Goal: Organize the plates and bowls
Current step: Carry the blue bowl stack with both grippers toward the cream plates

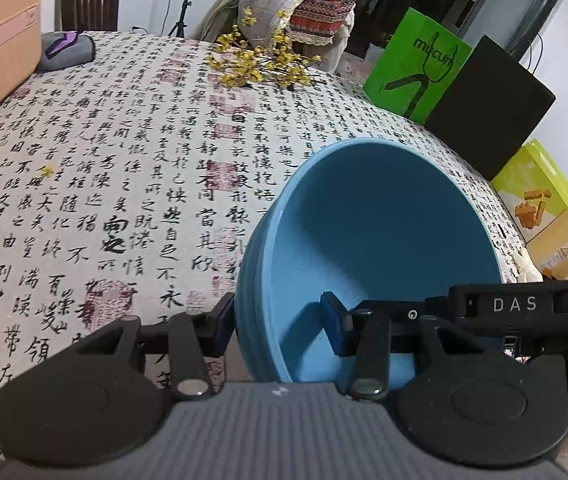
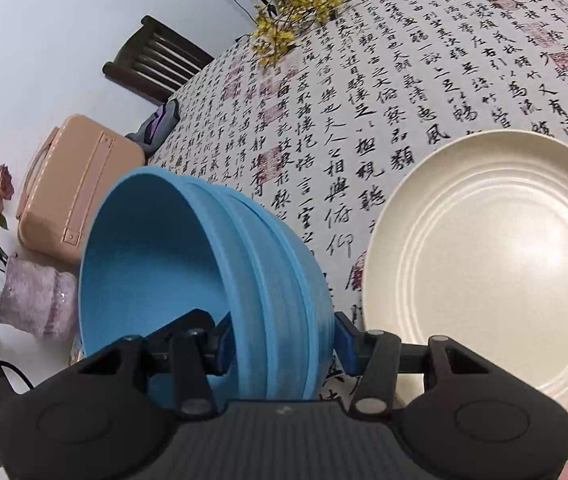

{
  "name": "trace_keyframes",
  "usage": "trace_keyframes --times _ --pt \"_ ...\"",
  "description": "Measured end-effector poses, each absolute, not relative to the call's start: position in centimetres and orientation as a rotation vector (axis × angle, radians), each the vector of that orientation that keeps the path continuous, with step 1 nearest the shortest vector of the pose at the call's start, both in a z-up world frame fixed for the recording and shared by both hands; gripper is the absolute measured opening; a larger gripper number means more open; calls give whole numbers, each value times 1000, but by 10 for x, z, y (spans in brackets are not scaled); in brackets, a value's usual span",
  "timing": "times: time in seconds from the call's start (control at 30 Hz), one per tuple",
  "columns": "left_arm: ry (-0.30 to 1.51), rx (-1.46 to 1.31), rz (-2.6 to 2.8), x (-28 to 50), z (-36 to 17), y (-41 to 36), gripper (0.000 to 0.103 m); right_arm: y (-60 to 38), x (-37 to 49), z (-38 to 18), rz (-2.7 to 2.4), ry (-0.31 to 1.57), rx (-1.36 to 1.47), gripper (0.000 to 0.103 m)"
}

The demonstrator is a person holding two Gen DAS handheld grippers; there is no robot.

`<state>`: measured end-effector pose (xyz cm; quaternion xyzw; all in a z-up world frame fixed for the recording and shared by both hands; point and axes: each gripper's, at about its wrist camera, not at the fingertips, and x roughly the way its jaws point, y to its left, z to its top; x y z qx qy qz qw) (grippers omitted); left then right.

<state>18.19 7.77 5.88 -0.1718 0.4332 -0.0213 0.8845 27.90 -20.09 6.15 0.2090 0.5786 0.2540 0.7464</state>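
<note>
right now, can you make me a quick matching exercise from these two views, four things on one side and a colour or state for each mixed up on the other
Things:
1. bowl
2. plate
3. flower sprig
4. paper bag

Colour or state:
a. green, standing at the table's far edge
b. cream, lying flat on the tablecloth
c. blue, tilted, its rim clamped by the left gripper and the right gripper
d. yellow, lying on the cloth

Pairs: 1-c, 2-b, 3-d, 4-a
</note>
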Motion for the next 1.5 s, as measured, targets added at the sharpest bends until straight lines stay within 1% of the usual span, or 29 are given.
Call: trace_keyframes --times 1.5 --pt "924 -287 -167 217 61 -5 45 -294 281 64 448 1234 539 50"
